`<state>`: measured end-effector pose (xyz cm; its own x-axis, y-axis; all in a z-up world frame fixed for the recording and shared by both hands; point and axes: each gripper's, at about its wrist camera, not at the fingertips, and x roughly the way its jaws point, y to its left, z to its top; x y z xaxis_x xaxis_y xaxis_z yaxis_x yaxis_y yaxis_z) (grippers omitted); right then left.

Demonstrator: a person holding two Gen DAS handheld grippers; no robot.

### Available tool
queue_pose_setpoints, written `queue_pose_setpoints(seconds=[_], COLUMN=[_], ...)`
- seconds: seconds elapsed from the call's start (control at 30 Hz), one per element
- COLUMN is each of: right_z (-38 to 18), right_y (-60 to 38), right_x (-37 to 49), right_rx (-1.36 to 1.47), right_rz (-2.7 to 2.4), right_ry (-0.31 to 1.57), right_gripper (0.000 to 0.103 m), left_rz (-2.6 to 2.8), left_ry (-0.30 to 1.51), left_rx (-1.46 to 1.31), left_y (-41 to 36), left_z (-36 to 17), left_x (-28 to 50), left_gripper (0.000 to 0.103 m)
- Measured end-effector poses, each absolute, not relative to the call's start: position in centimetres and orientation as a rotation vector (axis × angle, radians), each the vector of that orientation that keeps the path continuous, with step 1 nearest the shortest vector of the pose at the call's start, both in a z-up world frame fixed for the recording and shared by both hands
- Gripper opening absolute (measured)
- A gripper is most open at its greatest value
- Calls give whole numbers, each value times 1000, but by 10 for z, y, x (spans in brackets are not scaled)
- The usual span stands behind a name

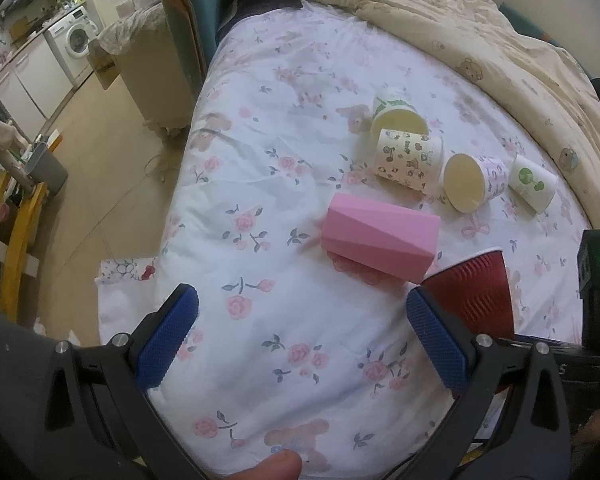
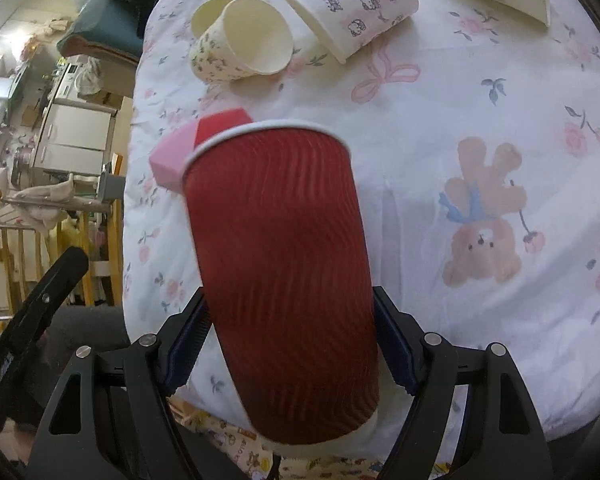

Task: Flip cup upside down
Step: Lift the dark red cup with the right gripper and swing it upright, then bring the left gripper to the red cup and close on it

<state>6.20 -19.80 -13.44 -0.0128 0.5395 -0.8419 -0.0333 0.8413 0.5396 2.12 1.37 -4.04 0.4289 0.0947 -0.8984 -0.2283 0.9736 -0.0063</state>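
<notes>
A red ribbed paper cup point(image 2: 280, 264) is gripped between the blue pads of my right gripper point(image 2: 290, 344), rim pointing away from the camera and base toward it, held over the flowered bedsheet. It also shows in the left wrist view point(image 1: 474, 292) at the right, rim up. My left gripper point(image 1: 302, 320) is open and empty above the sheet, left of the red cup. A pink faceted cup point(image 1: 380, 236) lies on its side just beyond the left gripper; its end peeks out behind the red cup in the right wrist view point(image 2: 180, 148).
Several printed paper cups point(image 1: 410, 158) lie on their sides farther back on the bed point(image 1: 260, 184), also seen in the right wrist view point(image 2: 352, 4). A beige quilt point(image 1: 480, 32) is bunched at the far right. The bed's left edge drops to the floor point(image 1: 112, 184).
</notes>
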Motion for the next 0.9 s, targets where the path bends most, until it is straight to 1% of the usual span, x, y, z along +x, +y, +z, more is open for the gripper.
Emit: queue_pose_setpoints(seconds=[0.43,0.53,0.63,0.8,0.9], right_z=[-140,-137,-129,-107,-85], right_y=[-198,-198,-199,-204,-214], right_x=[62,60,57,51,46], right_rx=[404,400,388,314,305], right_rz=[458,451,461,440,443], right_ry=[1537,1540,1530,1512,1462], right_gripper=[80,83,89,89,89], left_rz=[202,203,201,176,163], left_ry=[1115,1111,1114,1108,1104], left_rx=[-142,-144,-149,-150,-146], left_y=[15,15,15,10,7], left_z=[-42,-41,-41,-38,-35], left_x=[22,21,22,21,20], left_gripper=[103,103,103,103,103])
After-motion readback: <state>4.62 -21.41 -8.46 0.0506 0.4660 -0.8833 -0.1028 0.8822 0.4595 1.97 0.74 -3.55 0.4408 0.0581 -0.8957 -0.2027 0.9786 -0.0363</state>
